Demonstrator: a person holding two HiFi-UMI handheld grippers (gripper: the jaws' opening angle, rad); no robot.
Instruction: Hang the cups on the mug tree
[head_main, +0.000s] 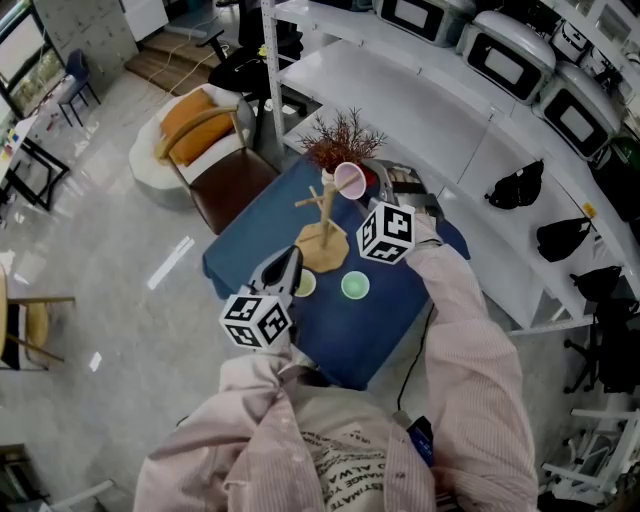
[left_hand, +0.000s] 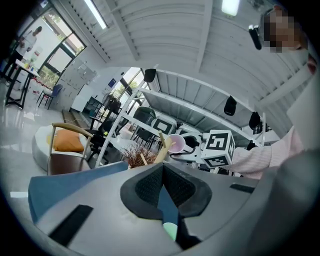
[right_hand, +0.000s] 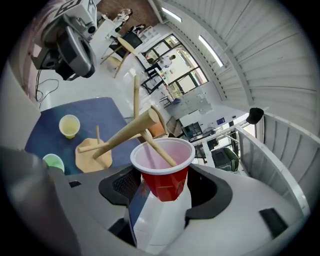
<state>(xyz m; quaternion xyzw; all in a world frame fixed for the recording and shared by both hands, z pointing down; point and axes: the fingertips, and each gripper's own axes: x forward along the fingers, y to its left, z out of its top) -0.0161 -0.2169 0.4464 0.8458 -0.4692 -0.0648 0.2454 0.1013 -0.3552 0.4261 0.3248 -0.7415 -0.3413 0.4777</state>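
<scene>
This looks like a lab or test room set up in an open office. Long white shelves (head_main: 400, 110) on the right carry a row of microwave ovens (head_main: 505, 60) and black bags (head_main: 517, 185). A small table under a blue cloth (head_main: 370, 330) stands on a glossy grey floor (head_main: 100, 290). An armchair (head_main: 215, 160) sits far left, with strip lights (left_hand: 95, 14) overhead and tall windows (left_hand: 60, 55) beyond.

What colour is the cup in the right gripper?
The cup is red outside, whitish inside; clearest in the right gripper view.
</scene>
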